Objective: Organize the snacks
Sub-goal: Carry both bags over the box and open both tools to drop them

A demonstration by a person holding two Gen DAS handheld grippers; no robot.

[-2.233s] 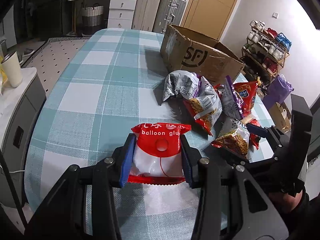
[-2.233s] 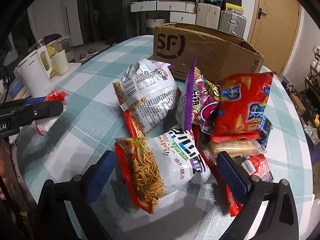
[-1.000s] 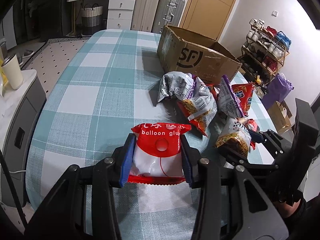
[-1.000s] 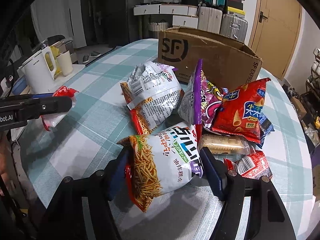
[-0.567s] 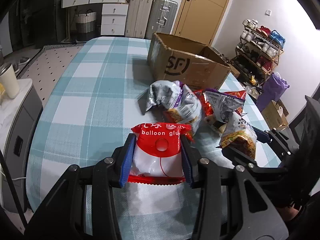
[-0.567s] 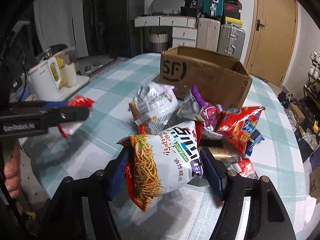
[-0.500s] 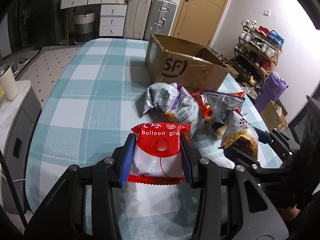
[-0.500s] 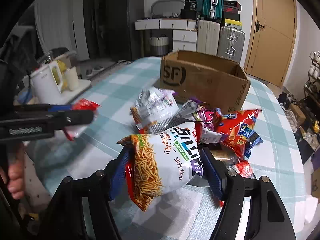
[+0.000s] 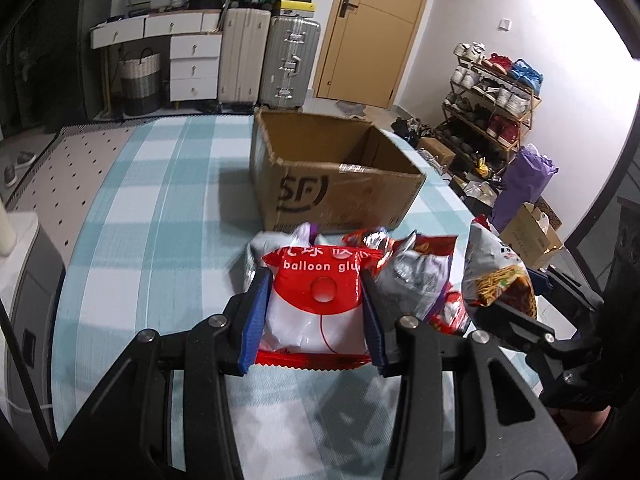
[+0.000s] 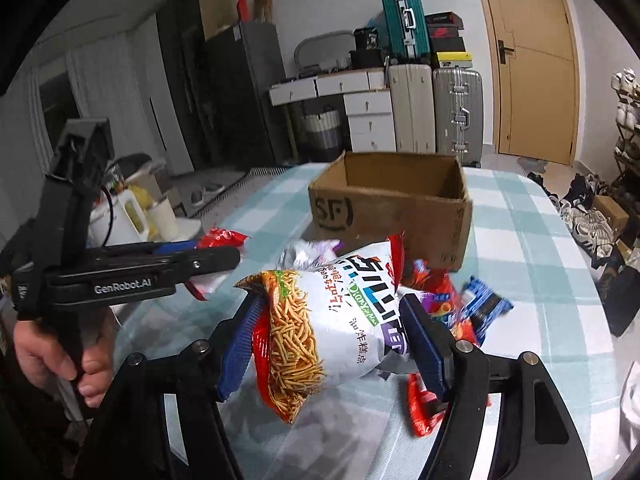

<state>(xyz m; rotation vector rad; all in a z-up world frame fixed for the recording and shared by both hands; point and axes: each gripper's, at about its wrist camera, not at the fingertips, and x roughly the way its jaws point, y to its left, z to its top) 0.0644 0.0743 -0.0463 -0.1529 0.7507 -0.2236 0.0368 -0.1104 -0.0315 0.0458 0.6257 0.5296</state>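
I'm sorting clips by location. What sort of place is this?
Most likely a lived-in home, perhaps a dining or entry area: suitcases stand by a wooden door, a shoe rack lines the wall, and a checked tablecloth covers the table.

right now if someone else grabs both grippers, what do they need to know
Left gripper: shut on the red balloon glue packet, held above the table.
Right gripper: shut on the noodle snack bag, also lifted.
Cardboard box: open, on the checked table beyond both grippers; no snacks are visible inside, though its floor is partly hidden.
Snack pile: several bags lie loose on the table in front of the box.
Done: two packets picked up.
Left: probably drop both into the box, then collect the pile.
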